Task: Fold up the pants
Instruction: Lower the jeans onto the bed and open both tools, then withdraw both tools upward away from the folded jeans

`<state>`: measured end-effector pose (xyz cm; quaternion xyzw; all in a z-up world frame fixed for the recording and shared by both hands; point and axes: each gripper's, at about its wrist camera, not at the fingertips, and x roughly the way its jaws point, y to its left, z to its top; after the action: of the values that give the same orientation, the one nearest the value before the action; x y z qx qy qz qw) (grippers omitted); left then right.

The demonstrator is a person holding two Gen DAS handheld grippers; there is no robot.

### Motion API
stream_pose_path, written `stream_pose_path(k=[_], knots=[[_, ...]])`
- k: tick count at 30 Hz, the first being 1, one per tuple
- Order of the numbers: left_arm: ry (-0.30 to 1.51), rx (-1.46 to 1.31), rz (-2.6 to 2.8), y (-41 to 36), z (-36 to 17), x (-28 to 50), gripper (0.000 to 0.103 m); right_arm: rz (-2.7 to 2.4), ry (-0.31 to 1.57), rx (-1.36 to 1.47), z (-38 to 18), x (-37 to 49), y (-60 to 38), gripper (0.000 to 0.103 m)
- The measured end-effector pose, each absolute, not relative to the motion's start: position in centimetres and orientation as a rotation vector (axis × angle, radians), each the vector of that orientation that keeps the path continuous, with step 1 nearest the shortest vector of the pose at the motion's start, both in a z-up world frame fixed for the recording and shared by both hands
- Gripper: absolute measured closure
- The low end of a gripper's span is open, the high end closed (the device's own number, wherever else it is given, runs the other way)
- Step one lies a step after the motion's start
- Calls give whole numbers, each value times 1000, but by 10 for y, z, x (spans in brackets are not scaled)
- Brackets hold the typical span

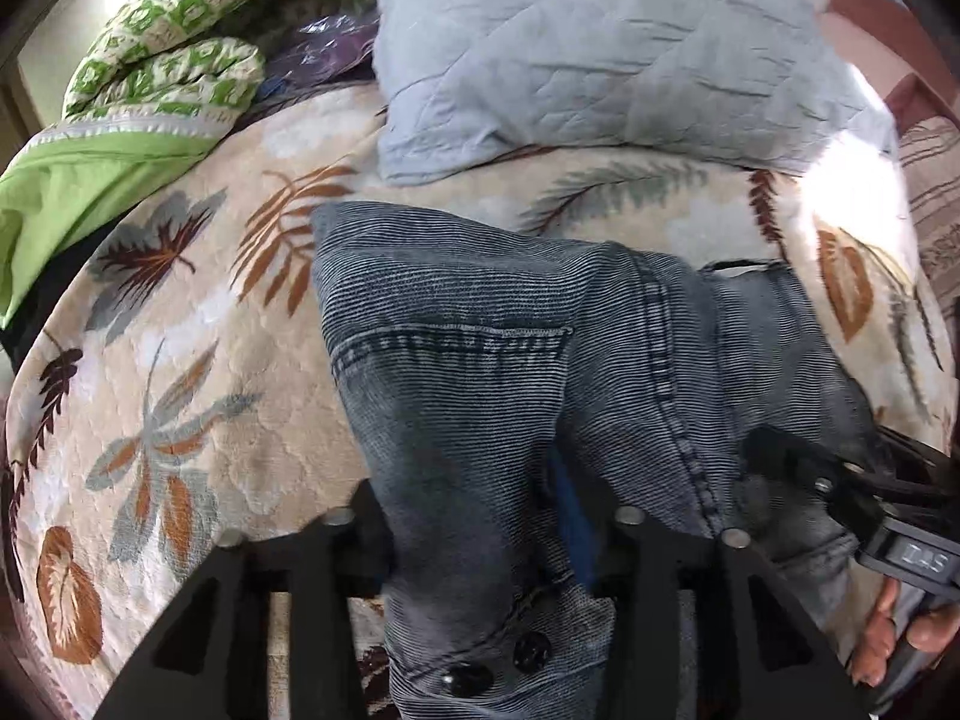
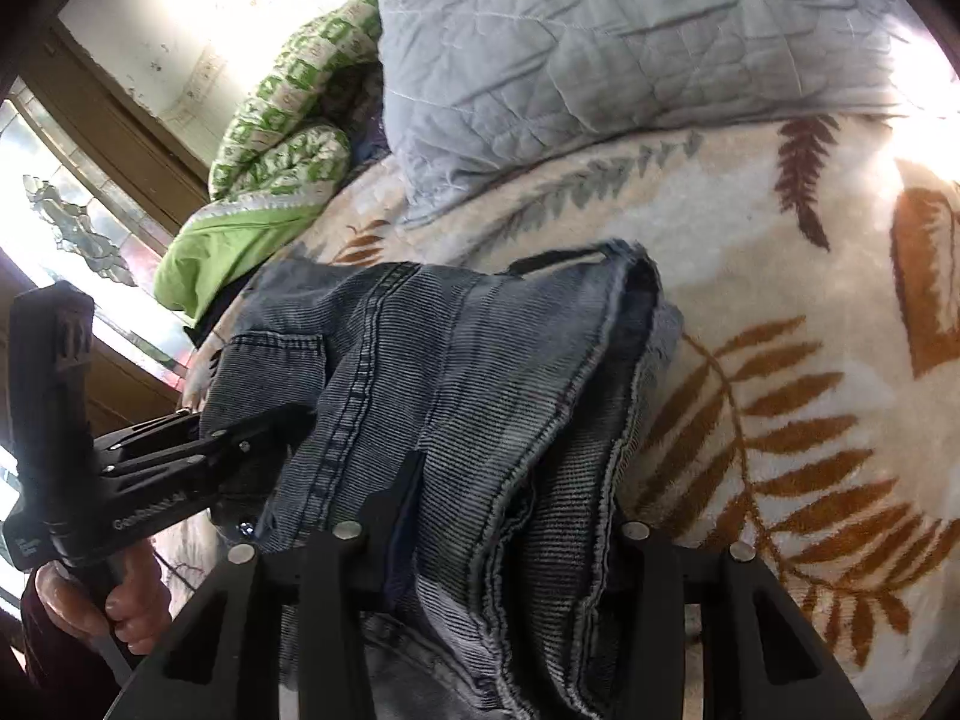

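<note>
Grey-blue corded pants (image 1: pixel 480 372) hang bunched over a leaf-patterned blanket (image 1: pixel 198 360). My left gripper (image 1: pixel 480 522) is shut on the waist end, by two dark buttons (image 1: pixel 528 651). My right gripper (image 2: pixel 492 534) is shut on a folded, frayed hem edge of the same pants (image 2: pixel 456 372). The right gripper shows in the left wrist view (image 1: pixel 840 480) at the pants' right edge. The left gripper shows in the right wrist view (image 2: pixel 180 456) at their left edge. Both fingertips are buried in cloth.
A pale blue quilted pillow (image 1: pixel 600 48) lies behind the pants. A green patterned quilt (image 1: pixel 162 60) is bundled at the back left. A window (image 2: pixel 78 222) is at the left. The leaf-patterned blanket (image 2: pixel 780 360) spreads to the right.
</note>
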<state>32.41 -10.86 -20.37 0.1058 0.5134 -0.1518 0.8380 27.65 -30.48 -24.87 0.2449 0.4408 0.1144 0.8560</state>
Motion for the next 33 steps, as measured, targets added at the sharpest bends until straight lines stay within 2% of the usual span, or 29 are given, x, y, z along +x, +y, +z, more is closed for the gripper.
stream_pose_path(k=[1, 3, 9, 13, 20, 22, 27, 29, 33], knots=[[1083, 226, -299, -107, -202, 324, 49, 231, 932, 510, -247, 277, -304, 38], [1068, 241, -280, -108, -193, 318, 44, 218, 939, 486, -240, 276, -301, 33], [856, 313, -179, -100, -131, 270, 36, 150, 891, 412, -199, 247, -302, 31], [699, 311, -142, -94, -80, 229, 24, 167, 811, 384, -161, 205, -302, 31], [484, 302, -129, -82, -3, 141, 15, 157, 633, 321, -85, 115, -288, 28], [439, 291, -124, -77, 14, 116, 14, 143, 582, 297, -66, 88, -282, 25], [379, 258, -108, -63, 41, 66, 13, 86, 471, 231, -27, 28, -265, 19], [366, 241, -104, -56, 47, 48, 5, 57, 446, 211, -16, 8, -260, 18], [336, 225, -78, -42, 55, 16, 3, 27, 415, 194, -3, -22, -249, 18]])
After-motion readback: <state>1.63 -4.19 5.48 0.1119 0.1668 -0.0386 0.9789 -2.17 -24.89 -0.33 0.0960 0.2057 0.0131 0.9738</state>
